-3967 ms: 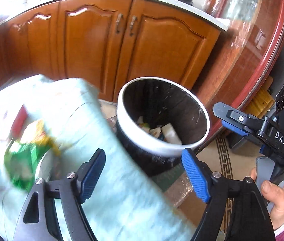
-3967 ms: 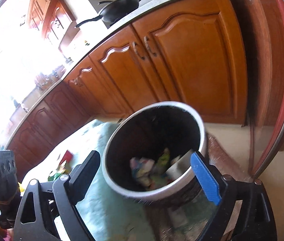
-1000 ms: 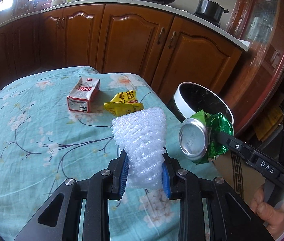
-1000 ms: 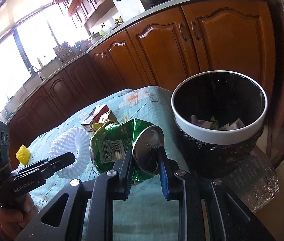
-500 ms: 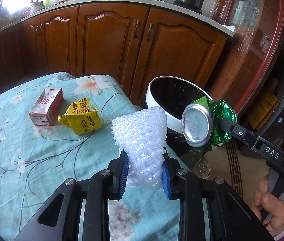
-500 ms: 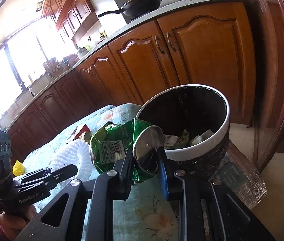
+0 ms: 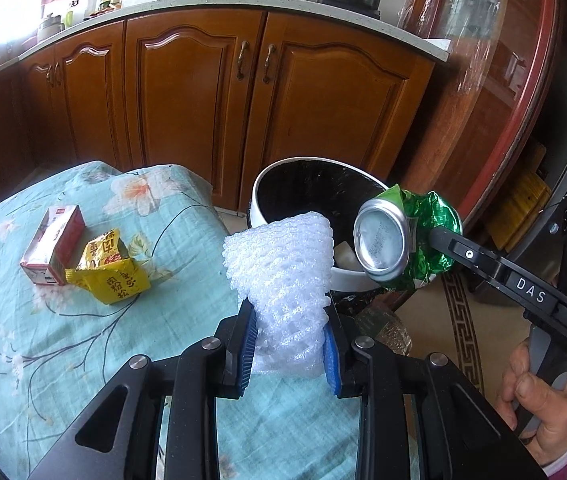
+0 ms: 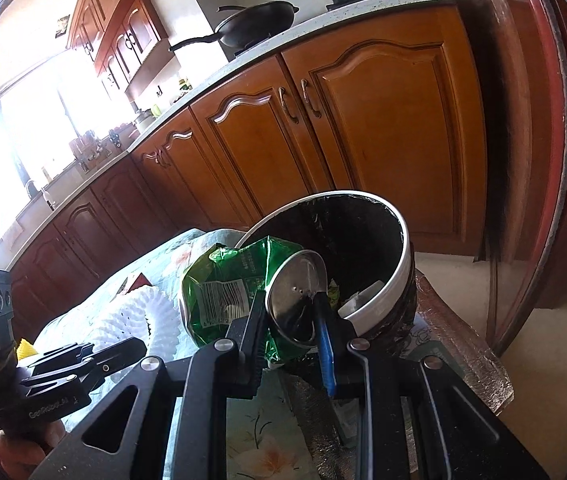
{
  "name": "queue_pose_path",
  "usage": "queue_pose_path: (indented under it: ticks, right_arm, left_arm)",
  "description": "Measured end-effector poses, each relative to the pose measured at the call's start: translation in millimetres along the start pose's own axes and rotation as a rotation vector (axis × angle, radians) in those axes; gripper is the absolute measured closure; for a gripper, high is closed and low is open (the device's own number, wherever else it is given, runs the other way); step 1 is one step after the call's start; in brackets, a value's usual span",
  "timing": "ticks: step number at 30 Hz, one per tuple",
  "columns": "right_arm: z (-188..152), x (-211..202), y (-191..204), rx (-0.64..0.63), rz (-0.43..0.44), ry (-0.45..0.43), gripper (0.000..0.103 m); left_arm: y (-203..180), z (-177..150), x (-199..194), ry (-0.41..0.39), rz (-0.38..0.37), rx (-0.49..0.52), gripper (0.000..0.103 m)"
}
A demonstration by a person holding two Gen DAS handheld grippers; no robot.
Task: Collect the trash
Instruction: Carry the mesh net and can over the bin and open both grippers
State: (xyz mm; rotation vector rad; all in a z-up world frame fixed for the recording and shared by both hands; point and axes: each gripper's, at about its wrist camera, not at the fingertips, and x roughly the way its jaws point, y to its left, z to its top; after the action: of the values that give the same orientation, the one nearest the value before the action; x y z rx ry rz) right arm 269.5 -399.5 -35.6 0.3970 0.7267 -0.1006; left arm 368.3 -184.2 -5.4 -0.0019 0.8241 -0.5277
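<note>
The left gripper (image 7: 289, 346) clamps a white foam fruit net (image 7: 283, 272) upright between its blue pads, near the trash bin (image 7: 267, 204). The right gripper (image 8: 291, 336) pinches a crushed green can (image 8: 251, 284) (silver end facing the camera) over the bin's rim.

On the table (image 7: 63, 340) a carton (image 7: 53, 245) is set just left of a wrapper (image 7: 109, 270), touching it. The bin (image 7: 283, 200) is placed beyond the table's right edge, before the cabinets (image 7: 203, 92). Scraps (image 8: 359, 296) are seen inside it.
</note>
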Motion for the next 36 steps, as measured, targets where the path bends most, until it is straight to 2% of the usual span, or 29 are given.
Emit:
queue_pose_path:
  ticks: [20, 36]
  right_arm:
    - [15.2, 13.2, -15.8, -0.011, -0.044, 0.004, 0.081]
    - [43.3, 44.4, -21.8, -0.083, -0.126, 0.051, 0.082]
  left_arm:
    - [-10.3, 34.1, 35.7, -0.001, 0.015, 0.014, 0.076]
    - [-25.0, 68.8, 84.1, 0.088, -0.011, 0.070, 0.075]
